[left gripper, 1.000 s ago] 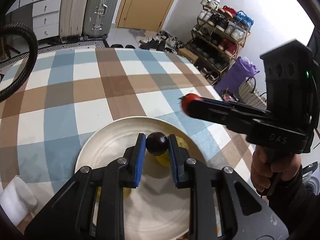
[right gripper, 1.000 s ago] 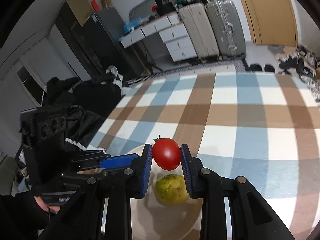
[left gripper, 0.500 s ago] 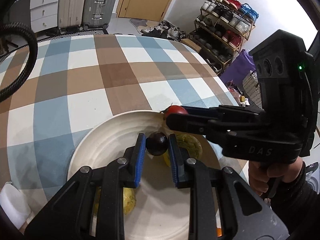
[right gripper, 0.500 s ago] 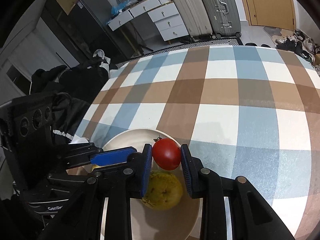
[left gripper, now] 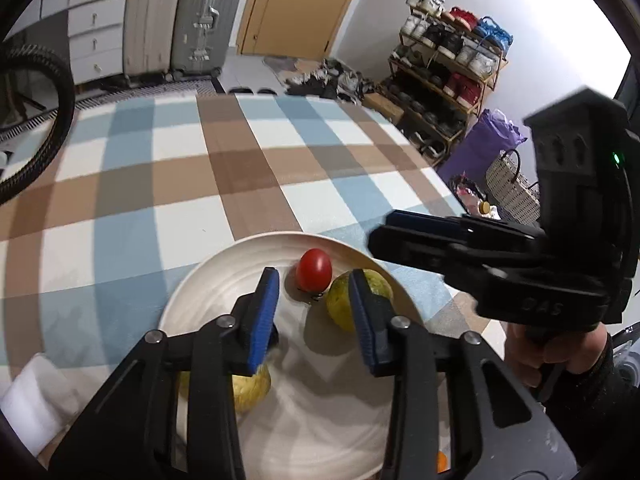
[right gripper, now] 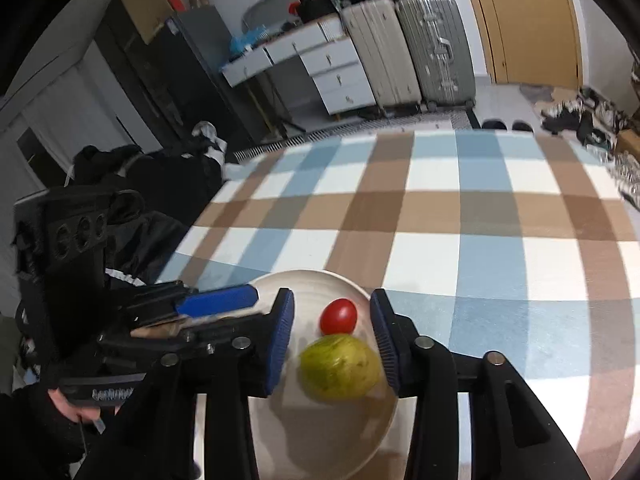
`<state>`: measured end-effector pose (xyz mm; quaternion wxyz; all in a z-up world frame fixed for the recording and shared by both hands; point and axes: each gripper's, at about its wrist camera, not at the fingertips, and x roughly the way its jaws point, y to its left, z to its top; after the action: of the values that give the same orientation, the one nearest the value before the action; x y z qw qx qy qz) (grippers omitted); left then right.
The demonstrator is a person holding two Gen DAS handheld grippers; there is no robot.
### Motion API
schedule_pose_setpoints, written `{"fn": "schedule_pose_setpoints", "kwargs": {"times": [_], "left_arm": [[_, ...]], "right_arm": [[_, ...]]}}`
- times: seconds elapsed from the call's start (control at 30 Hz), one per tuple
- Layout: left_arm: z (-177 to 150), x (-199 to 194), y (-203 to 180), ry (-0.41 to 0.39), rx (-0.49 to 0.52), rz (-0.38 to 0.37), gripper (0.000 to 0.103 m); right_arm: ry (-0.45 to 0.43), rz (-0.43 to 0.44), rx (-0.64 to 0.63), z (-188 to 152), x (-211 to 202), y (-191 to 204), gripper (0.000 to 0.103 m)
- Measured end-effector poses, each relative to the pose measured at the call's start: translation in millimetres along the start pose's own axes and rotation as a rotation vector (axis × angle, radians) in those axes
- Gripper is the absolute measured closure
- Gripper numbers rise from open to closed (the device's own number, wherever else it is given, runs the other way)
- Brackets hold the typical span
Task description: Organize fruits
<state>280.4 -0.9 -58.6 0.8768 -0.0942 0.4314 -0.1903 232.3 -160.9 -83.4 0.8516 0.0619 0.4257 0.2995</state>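
A red tomato (left gripper: 314,275) (right gripper: 338,315) lies on the white plate (left gripper: 192,284) (right gripper: 372,432), touching a green-yellow fruit (left gripper: 378,282) (right gripper: 340,367). My left gripper (left gripper: 314,316) hovers open over the plate with nothing between its blue pads, and the tomato lies just beyond its tips. A yellow fruit (left gripper: 250,388) lies under its left finger. My right gripper (right gripper: 332,336) is open too, above the tomato and the green fruit. In the left wrist view the right gripper (left gripper: 386,230) reaches in from the right over the plate's rim. No dark plum shows in either view.
The plate stands near the front of a table with a blue, brown and white checked cloth (left gripper: 240,168). A white pad (left gripper: 24,396) lies left of the plate. A hand (left gripper: 560,356) holds the right gripper. The table's right edge is close to the plate.
Both grippers have opened. The right one let the tomato down onto the plate. The left one released the dark plum, which is now out of sight.
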Motion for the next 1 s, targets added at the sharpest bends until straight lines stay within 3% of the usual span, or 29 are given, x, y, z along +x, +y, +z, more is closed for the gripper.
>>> {"fn": "schedule_pose_setpoints", "kwargs": {"times": [0.07, 0.2, 0.27, 0.3, 0.37, 0.53, 0.63, 0.77, 1.0], "left_arm": [[-2, -20, -4, -0.044, 0.006, 0.028, 0.05], [-8, -62, -11, -0.134, -0.019, 0.049, 0.037], [-13, -87, -19, -0.193, -0.018, 0.077, 0.033], [-15, -96, -22, -0.211, -0.015, 0.086, 0.029], [-23, -120, -30, -0.274, -0.017, 0.132, 0.016], [-45, -163, -50, -0.355, 0.012, 0.172, 0.013], [-65, -182, -63, -0.385, 0.029, 0.193, 0.001], [-96, -204, -76, -0.433, 0.046, 0.222, 0.001], [-145, -218, -79, -0.442, 0.008, 0.256, 0.001]], "right_arm": [[-0.073, -0.014, -0.026, -7, -26, 10, 0.048], [-0.211, -0.018, -0.053, -24, -75, 29, 0.043], [-0.266, -0.028, -0.063, -33, -97, 39, 0.028], [-0.299, -0.029, -0.068, -40, -109, 44, 0.026], [-0.341, -0.023, -0.076, -52, -126, 54, 0.019], [-0.408, -0.037, -0.105, -84, -157, 79, 0.01], [-0.437, -0.042, -0.111, -104, -171, 93, 0.006], [-0.472, -0.048, -0.12, -128, -182, 106, 0.002], [-0.513, -0.073, -0.133, -168, -185, 119, 0.0]]}}
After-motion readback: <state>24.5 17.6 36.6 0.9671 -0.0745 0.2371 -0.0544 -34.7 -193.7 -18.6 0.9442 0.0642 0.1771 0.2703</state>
